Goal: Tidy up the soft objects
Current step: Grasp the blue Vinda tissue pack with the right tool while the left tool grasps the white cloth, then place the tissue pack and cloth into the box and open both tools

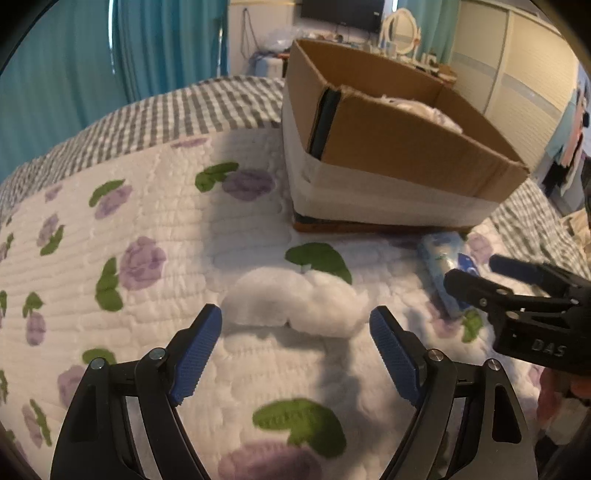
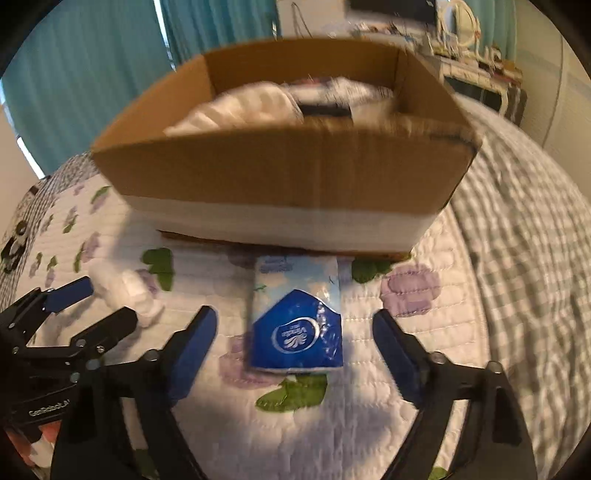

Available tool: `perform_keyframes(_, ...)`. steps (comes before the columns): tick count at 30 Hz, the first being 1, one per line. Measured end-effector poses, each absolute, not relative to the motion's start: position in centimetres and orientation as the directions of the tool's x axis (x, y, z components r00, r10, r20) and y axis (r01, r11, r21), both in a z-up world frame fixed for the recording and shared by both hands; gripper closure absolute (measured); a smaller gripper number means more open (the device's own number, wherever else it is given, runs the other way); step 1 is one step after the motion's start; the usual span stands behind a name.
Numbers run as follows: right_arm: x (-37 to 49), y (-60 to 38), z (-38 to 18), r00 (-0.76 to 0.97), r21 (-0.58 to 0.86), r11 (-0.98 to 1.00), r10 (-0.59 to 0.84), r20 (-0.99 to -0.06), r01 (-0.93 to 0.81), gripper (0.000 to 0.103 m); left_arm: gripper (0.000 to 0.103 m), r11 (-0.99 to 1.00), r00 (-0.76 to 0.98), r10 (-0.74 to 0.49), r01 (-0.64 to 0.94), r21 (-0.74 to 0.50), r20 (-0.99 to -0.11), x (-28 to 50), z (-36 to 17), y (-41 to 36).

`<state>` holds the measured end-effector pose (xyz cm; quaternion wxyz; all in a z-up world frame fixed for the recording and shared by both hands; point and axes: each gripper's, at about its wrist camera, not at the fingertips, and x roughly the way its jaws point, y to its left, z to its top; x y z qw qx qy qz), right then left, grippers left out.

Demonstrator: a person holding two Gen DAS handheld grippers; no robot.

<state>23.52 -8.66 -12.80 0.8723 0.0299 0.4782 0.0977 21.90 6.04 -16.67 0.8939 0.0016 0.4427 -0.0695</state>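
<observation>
A white fluffy cotton wad (image 1: 295,303) lies on the flowered quilt, just ahead of my open, empty left gripper (image 1: 295,325); it also shows in the right wrist view (image 2: 127,291). A blue tissue pack (image 2: 297,317) lies flat in front of the cardboard box (image 2: 288,173), between the fingers of my open, empty right gripper (image 2: 295,328). The pack (image 1: 445,262) and the right gripper (image 1: 474,269) show at the right of the left wrist view. The box (image 1: 391,147) holds white soft items (image 2: 251,107).
The flowered quilt (image 1: 147,229) lies over a grey checked bedspread (image 2: 524,229). Teal curtains (image 1: 92,55) hang behind the bed. A dresser with a mirror (image 1: 400,27) and a wardrobe (image 1: 517,66) stand at the back right.
</observation>
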Motion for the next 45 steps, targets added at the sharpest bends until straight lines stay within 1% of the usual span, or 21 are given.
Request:
perform_keyframes(1, 23.8, -8.8, -13.2, 0.514, 0.158, 0.978, 0.206, -0.833, -0.136, 0.029, 0.019, 0.99, 0.596, -0.116, 0.13, -0.047, -0.794, 22.1, -16.9, 5.9)
perform_keyframes(3, 24.2, -9.1, -14.2, 0.493, 0.185, 0.974, 0.227, -0.84, -0.133, 0.043, 0.019, 0.989, 0.59, -0.112, 0.144, -0.032, -0.8, 22.3, -17.3, 5.5)
perform_keyframes(6, 24.2, -9.6, -14.5, 0.496, 0.206, 0.97, 0.243, -0.834, -0.129, 0.051, 0.019, 0.987, 0.589, -0.119, 0.158, -0.03, -0.799, 22.6, -17.7, 4.8)
perform_keyframes(7, 24.1, -9.8, -14.4, 0.5, 0.211, 0.969, 0.246, -0.83, -0.126, 0.051, 0.022, 0.986, 0.593, -0.124, 0.164, -0.032, -0.795, 22.6, -17.6, 4.7)
perform_keyframes(11, 23.8, -10.6, -14.2, 0.509, 0.232, 0.965, 0.261, -0.821, -0.121, 0.051, 0.023, 0.977, 0.619, -0.149, 0.213, -0.017, -0.771, 22.3, -17.0, 3.5)
perform_keyframes(12, 23.7, -10.8, -14.0, 0.51, 0.236, 0.965, 0.263, -0.819, -0.119, 0.051, 0.03, 0.974, 0.627, -0.156, 0.227, -0.011, -0.763, 22.1, -16.8, 3.2)
perform_keyframes(13, 23.5, -11.1, -13.9, 0.513, 0.239, 0.964, 0.265, -0.816, -0.117, 0.052, 0.046, 0.97, 0.626, -0.168, 0.244, -0.013, -0.762, 22.0, -16.7, 3.0)
perform_keyframes(14, 23.3, -11.4, -13.8, 0.517, 0.243, 0.963, 0.267, -0.814, -0.115, 0.052, 0.051, 0.966, 0.617, -0.178, 0.259, -0.016, -0.767, 22.0, -16.7, 2.7)
perform_keyframes(17, 23.0, -12.2, -13.4, 0.524, 0.251, 0.962, 0.271, -0.808, -0.111, 0.052, 0.056, 0.96, 0.621, -0.189, 0.282, -0.009, -0.761, 22.1, -16.4, 2.2)
perform_keyframes(18, 22.9, -12.7, -13.0, 0.525, 0.252, 0.961, 0.272, -0.806, -0.111, 0.052, 0.063, 0.956, 0.619, -0.204, 0.292, -0.02, -0.758, 22.1, -16.4, 2.2)
perform_keyframes(24, 21.6, -14.2, -11.4, 0.543, 0.24, 0.963, 0.267, -0.796, -0.121, 0.054, 0.065, 0.953, 0.616, -0.232, 0.3, -0.048, -0.752, 21.9, -15.7, 2.9)
perform_keyframes(29, 19.8, -15.0, -9.3, 0.566, 0.217, 0.965, 0.261, -0.782, -0.145, 0.055, 0.065, 0.954, 0.632, -0.24, 0.295, -0.057, -0.737, 20.7, -13.6, 3.1)
perform_keyframes(33, 17.7, -16.1, -6.1, 0.602, 0.22, 0.962, 0.273, -0.75, -0.163, 0.055, 0.065, 0.953, 0.664, -0.242, 0.299, -0.045, -0.707, 19.1, -10.8, 2.8)
perform_keyframes(39, 14.9, -16.6, -0.7, 0.664, 0.219, 0.959, 0.283, -0.692, -0.181, 0.055, 0.065, 0.953, 0.732, -0.244, 0.303, -0.017, -0.636, 16.4, -5.0, 2.4)
perform_keyframes(45, 12.8, -15.9, 4.5, 0.72, 0.203, 0.958, 0.286, -0.632, -0.202, 0.055, 0.065, 0.951, 0.777, -0.254, 0.308, -0.005, -0.577, 14.6, -0.6, 2.0)
